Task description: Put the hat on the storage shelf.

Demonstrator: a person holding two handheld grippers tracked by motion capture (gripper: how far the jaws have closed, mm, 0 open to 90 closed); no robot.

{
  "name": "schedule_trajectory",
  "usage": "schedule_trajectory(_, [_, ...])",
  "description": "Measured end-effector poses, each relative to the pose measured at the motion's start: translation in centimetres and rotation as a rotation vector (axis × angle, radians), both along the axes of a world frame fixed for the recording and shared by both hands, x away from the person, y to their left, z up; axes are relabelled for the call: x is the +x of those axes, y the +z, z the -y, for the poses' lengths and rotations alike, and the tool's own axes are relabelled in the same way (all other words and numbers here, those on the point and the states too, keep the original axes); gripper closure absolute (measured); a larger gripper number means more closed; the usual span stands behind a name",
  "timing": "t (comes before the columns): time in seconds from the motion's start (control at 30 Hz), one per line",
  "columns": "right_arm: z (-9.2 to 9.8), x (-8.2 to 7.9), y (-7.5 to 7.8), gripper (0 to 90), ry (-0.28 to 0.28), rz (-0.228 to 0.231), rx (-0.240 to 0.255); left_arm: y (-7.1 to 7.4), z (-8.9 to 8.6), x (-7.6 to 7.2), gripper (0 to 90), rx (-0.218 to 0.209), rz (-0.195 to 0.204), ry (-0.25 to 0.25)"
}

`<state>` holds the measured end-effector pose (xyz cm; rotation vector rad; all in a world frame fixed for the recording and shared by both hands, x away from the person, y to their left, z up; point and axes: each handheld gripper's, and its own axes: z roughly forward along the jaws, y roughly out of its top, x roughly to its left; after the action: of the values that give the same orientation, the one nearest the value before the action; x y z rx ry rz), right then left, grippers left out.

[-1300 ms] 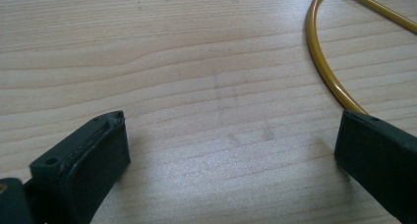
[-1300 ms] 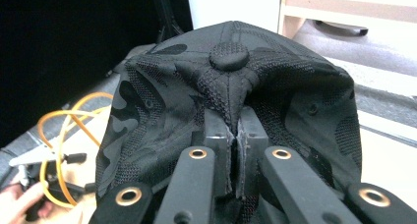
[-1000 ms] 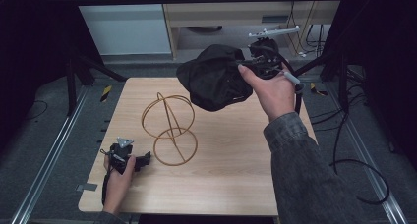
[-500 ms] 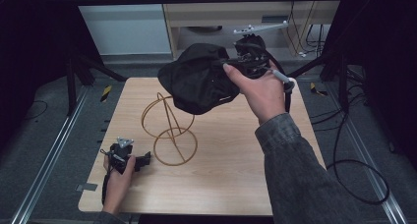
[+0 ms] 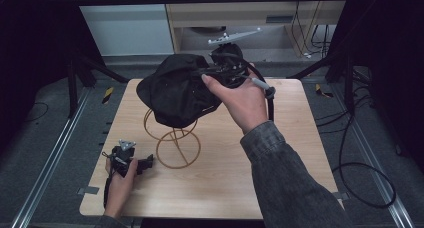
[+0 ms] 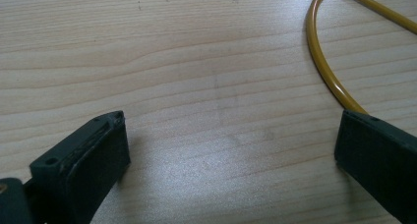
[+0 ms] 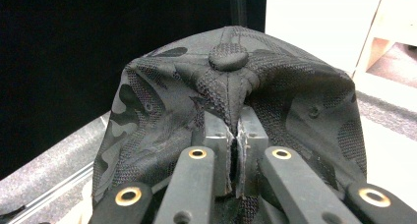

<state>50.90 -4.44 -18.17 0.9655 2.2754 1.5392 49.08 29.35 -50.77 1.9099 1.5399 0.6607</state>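
Your left tongs [image 5: 145,164] rest on the surface [image 5: 300,138] just left of the wire stand [image 5: 172,143], and they have not moved. Their jaws are spread wide with nothing between them, and one jaw sits right by the stand's bottom ring [image 6: 327,71].

A moment ago the cap [image 5: 175,90] was up past the far right side of the stand. Now you have carried it left, and it hangs over the top of the stand. I think you are about to set it down on there, so line it up first.

Your right tongs [image 7: 235,135] are pressed together, pinching the cap's cloth near its top button [image 7: 227,56].

The stand is thin yellow wire bent into round loops, hard and shiny. The cap is soft, dark, floppy cloth with a bumpy weave and a faint blotchy pattern. The surface is pale smooth wood
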Motion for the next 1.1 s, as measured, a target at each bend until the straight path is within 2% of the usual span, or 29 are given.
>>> schedule_trajectory(0.73, [-2.0,-0.1,-1.0,86.4,0.043,-0.015,-0.007,0.0,0.0,0.0,0.0,-0.001,-0.001,0.000])
schedule_trajectory(1.1, [-2.9,-0.4,-2.6,86.2,0.065,-0.031,-0.031,0.0,0.0,0.0,0.0,0.003,-0.003,0.000])
